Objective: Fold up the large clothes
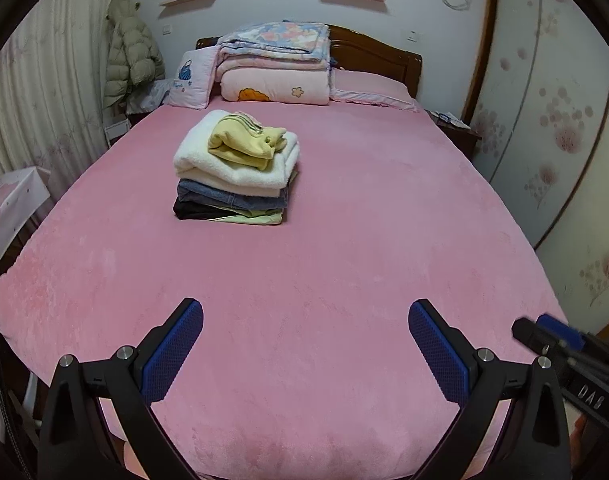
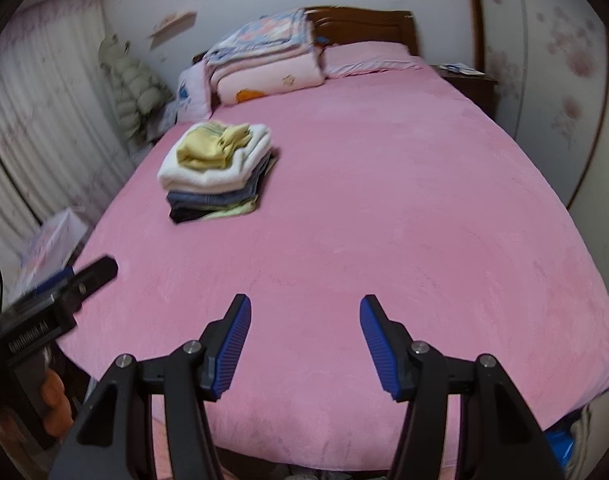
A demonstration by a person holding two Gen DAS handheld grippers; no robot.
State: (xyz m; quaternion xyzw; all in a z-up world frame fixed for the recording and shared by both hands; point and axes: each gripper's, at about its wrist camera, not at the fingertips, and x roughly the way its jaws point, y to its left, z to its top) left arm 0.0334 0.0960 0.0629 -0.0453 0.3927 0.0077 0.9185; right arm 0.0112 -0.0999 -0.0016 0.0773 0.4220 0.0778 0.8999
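A stack of folded clothes (image 1: 235, 168) sits on the pink bed (image 1: 344, 260), left of its middle: a yellow garment on top, then white fleece, denim, and black and pale green pieces. The same stack (image 2: 216, 172) shows in the right wrist view. My left gripper (image 1: 305, 322) hangs open over the near end of the bed with nothing between its blue pads. My right gripper (image 2: 304, 312) is also open and empty above the near edge. Each gripper shows in the other's view, the right gripper (image 1: 544, 332) at the right edge and the left gripper (image 2: 80, 280) at the left edge.
Folded quilts (image 1: 274, 64) and pillows lie against the wooden headboard (image 1: 376, 56). A puffy jacket (image 1: 132, 56) hangs at the left by the curtain. A wardrobe with floral doors (image 1: 552, 128) runs along the right. A nightstand (image 1: 456, 128) stands beside the bed.
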